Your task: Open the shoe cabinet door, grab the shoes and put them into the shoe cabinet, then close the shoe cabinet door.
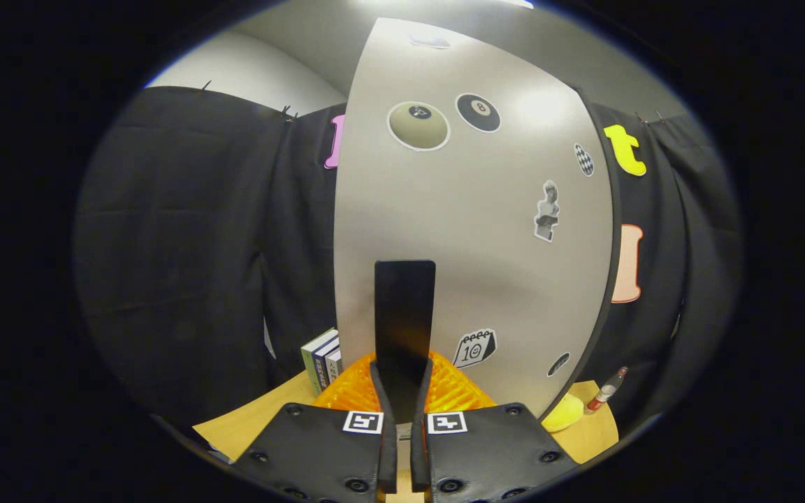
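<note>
The shoe cabinet's grey door (472, 209), dotted with stickers, stands upright right in front of me. A flat black handle (404, 307) sticks out from its lower part and runs down between my fingers. My gripper (402, 395) is shut on the handle, one finger (378, 391) pressed against each side of it. The door's left edge shows against the black cloth wall. I cannot tell whether the door is closed or slightly ajar.
The cabinet stands on a wooden table (256, 419). Three upright books (322, 360) lean by the cabinet's lower left corner. At its lower right lie a yellow object (562, 412) and a small bottle with a red band (605, 391).
</note>
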Tool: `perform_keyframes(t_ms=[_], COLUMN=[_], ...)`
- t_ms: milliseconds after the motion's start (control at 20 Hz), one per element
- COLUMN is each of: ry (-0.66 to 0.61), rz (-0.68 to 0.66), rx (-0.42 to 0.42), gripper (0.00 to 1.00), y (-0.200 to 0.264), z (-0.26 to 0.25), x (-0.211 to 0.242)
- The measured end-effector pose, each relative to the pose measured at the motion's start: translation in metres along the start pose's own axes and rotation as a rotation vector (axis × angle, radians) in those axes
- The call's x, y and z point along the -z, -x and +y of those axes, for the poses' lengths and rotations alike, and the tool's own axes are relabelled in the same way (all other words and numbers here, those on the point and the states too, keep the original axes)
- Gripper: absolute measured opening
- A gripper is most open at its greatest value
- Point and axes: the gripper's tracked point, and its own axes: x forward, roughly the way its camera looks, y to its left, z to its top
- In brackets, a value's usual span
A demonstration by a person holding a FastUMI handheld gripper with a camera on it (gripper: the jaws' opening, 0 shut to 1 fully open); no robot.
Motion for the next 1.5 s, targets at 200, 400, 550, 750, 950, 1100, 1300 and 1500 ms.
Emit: perform_keyframes(t_ms=[200, 400, 550, 750, 950, 1100, 1300, 1500], ry=[0.004, 0.013, 0.012, -0.016, -0.045, -0.083, -0.094, -0.096], rz=[-0.015, -0.013, -0.011, -0.017, -0.030, -0.030, -0.055, -0.085], rx=[0.003, 0.020, 0.071, 0.159, 0.238, 0.303, 0.304, 0.252], gripper=[0.09, 0.09, 0.09, 0.08, 0.08, 0.07, 0.02, 0.02], y=[0.028, 0.063, 0.085, 0.116, 0.148, 0.161, 0.169, 0.164], z=[-0.017, -0.044, -0.068, -0.104, -0.147, -0.192, -0.231, -0.245], x=[0.006, 0.010, 0.012, 0.018, 0.025, 0.028, 0.032, 0.031])
